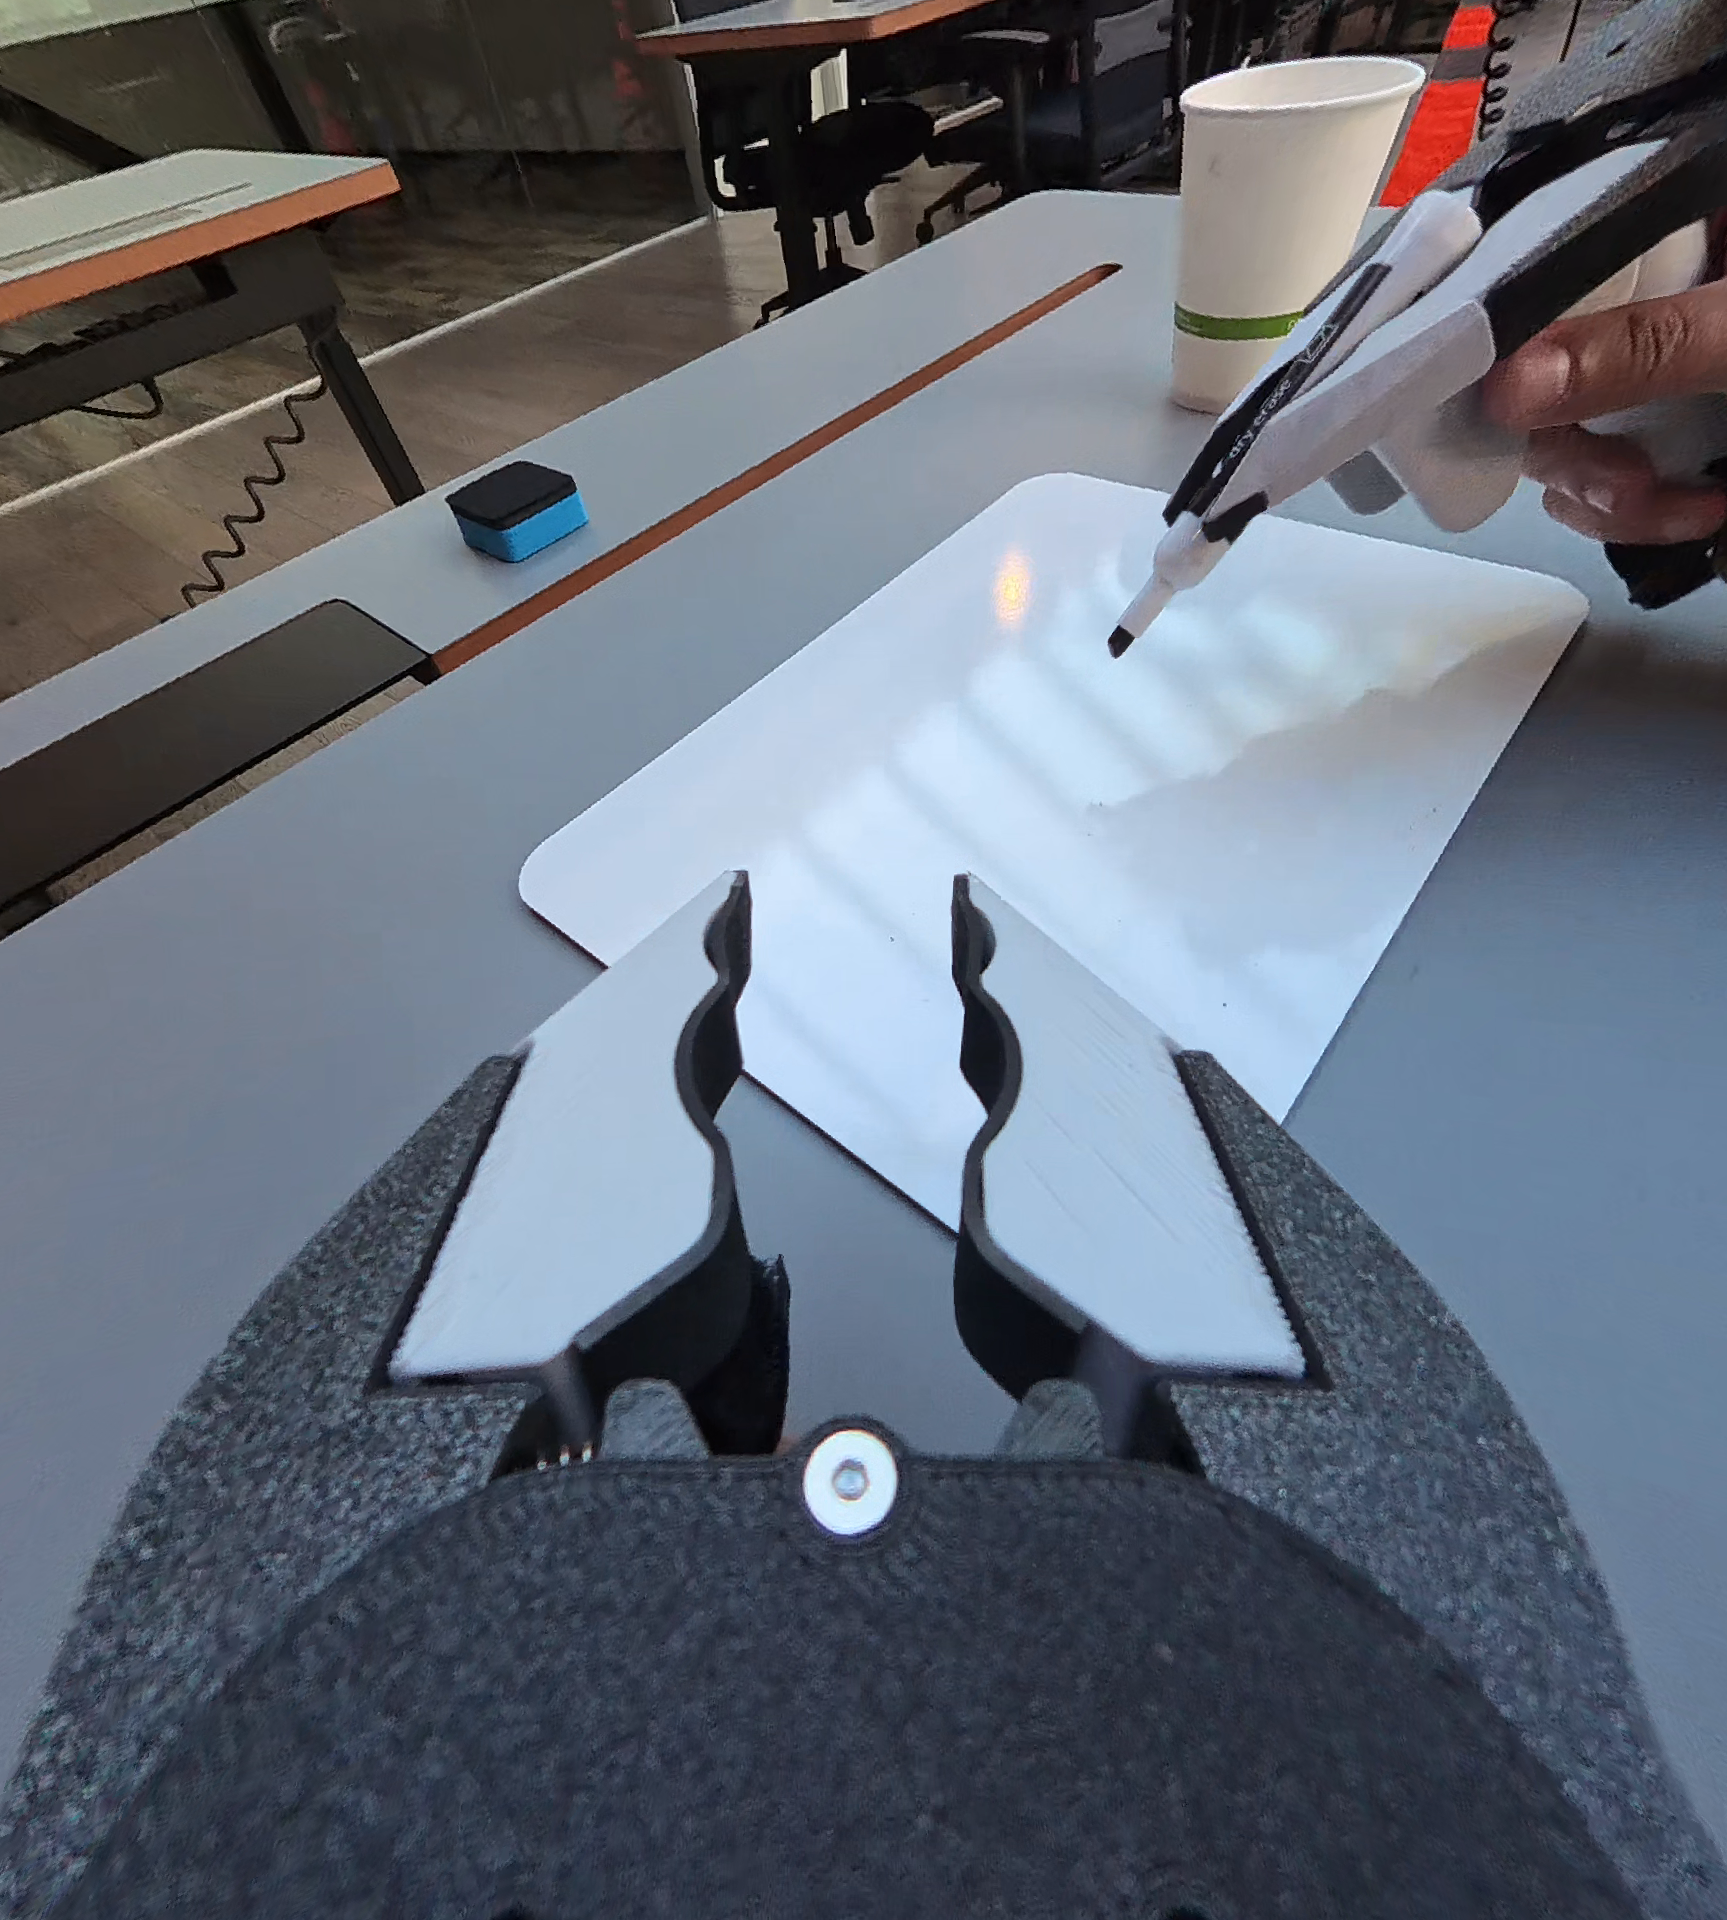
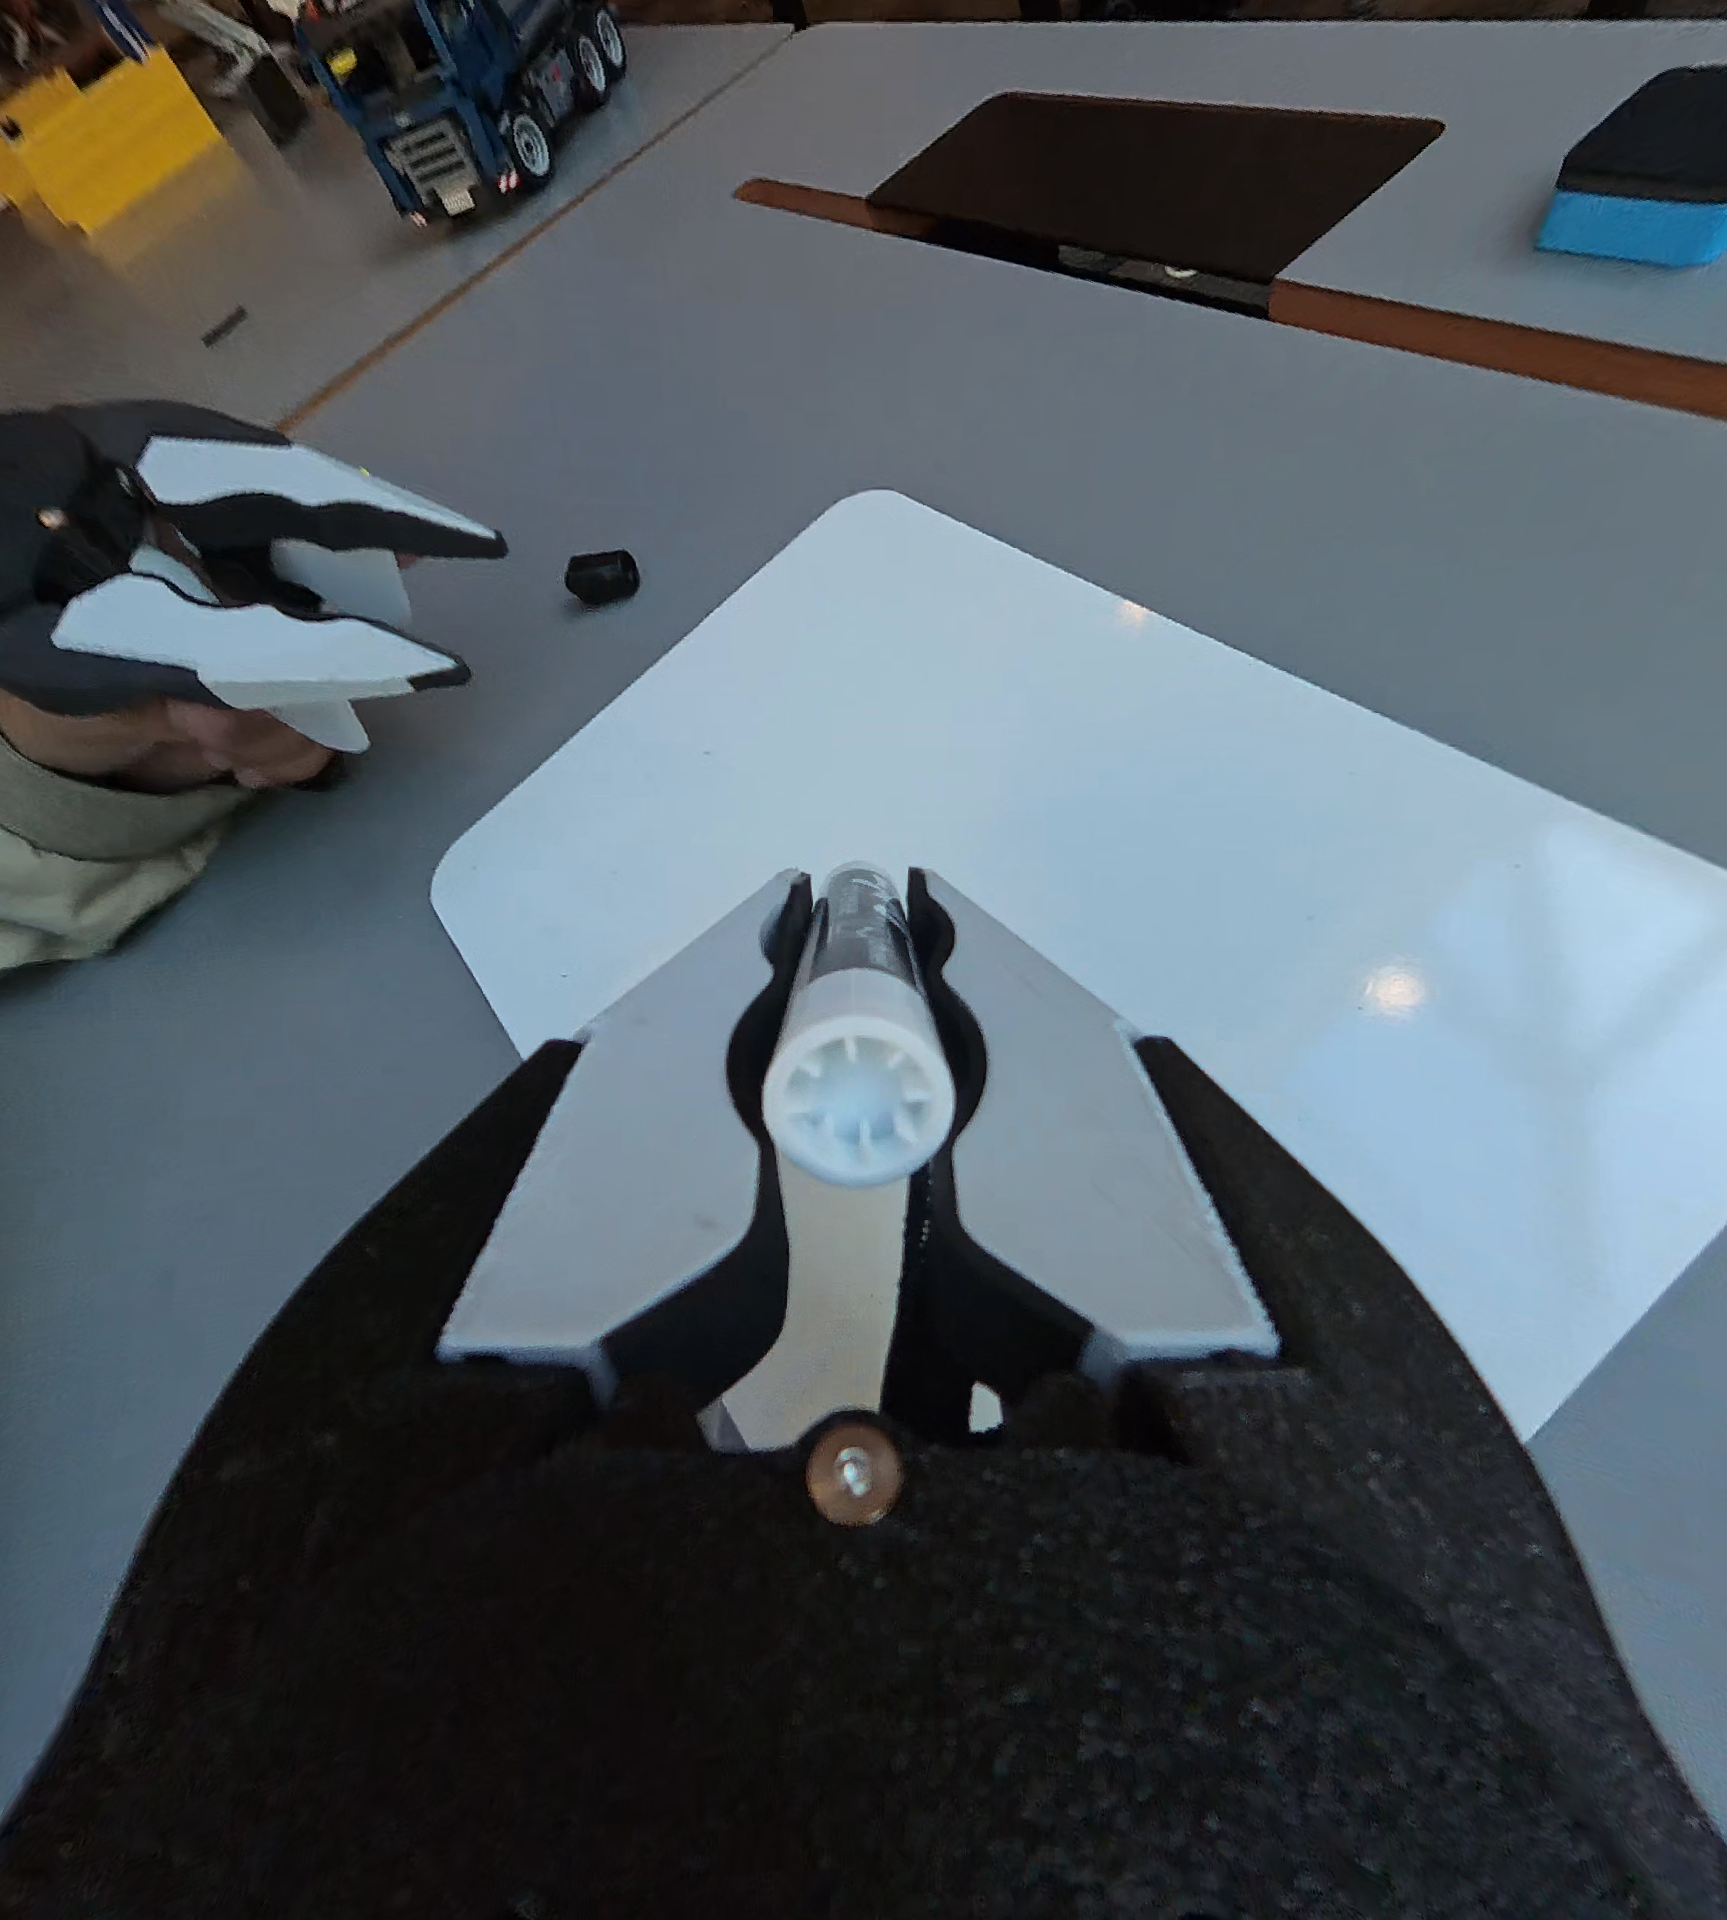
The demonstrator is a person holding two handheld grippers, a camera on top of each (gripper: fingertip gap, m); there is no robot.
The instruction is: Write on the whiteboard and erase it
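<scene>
Two claws work over a white board (image 1: 1098,831) on the grey table (image 1: 215,1039): the right claw (image 2: 859,894) clamps an uncapped marker (image 2: 854,997), tip hovering over the board's upper part; the left claw (image 1: 848,904) gapes empty at frame centre; a cap (image 2: 601,575) lies upper left

Grey tables (image 1: 163,1039), wood-look floor (image 1: 526,260)

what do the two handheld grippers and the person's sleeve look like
Both the left gripper and the right gripper have speckled dark grey bodies, a silver screw at the centre, and two flat white fingers with wavy black inner pads. The sleeve is pale beige-green with a ribbed cuff.
</scene>
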